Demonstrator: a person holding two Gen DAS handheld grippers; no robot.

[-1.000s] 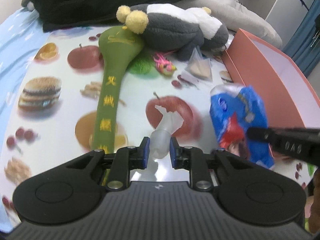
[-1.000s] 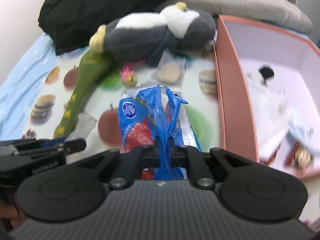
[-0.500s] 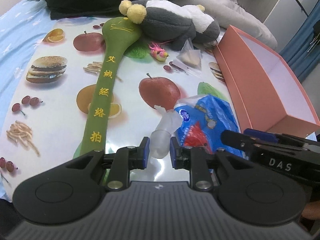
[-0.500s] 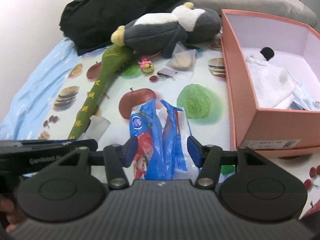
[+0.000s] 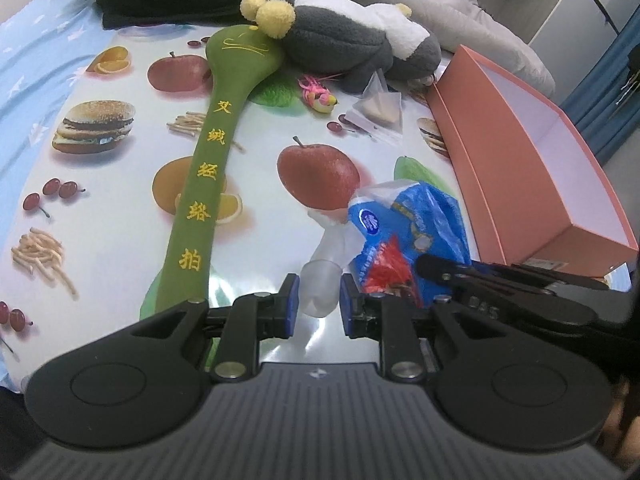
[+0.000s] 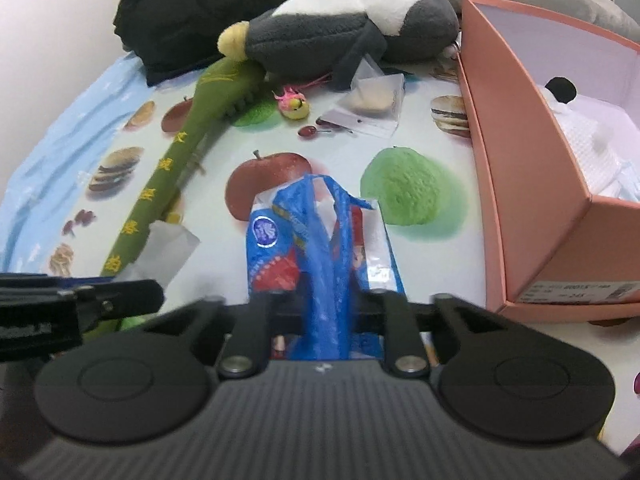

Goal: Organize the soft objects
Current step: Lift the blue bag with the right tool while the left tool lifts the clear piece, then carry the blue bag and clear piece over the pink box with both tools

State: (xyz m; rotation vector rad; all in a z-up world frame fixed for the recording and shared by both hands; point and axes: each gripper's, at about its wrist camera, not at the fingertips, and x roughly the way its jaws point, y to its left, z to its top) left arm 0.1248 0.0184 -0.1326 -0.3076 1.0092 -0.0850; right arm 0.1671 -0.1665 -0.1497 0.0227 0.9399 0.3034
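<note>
Packet (image 6: 320, 248) between right gripper (image 6: 324, 312) fingers (gripper spread wide).

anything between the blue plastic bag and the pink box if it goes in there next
Nothing visible does. The blue plastic bag lies between the right gripper's fingers, and only bare printed tablecloth separates it from the pink box. The box's near wall stands taller than the bag, so the bag would likely have to go over it.

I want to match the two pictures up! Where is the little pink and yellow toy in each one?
Left wrist view: the little pink and yellow toy lies upper middle, just below the grey plush.
Right wrist view: the toy lies upper left of centre, again below the plush.
Shared landmark: the clear packet just right of it.
</note>
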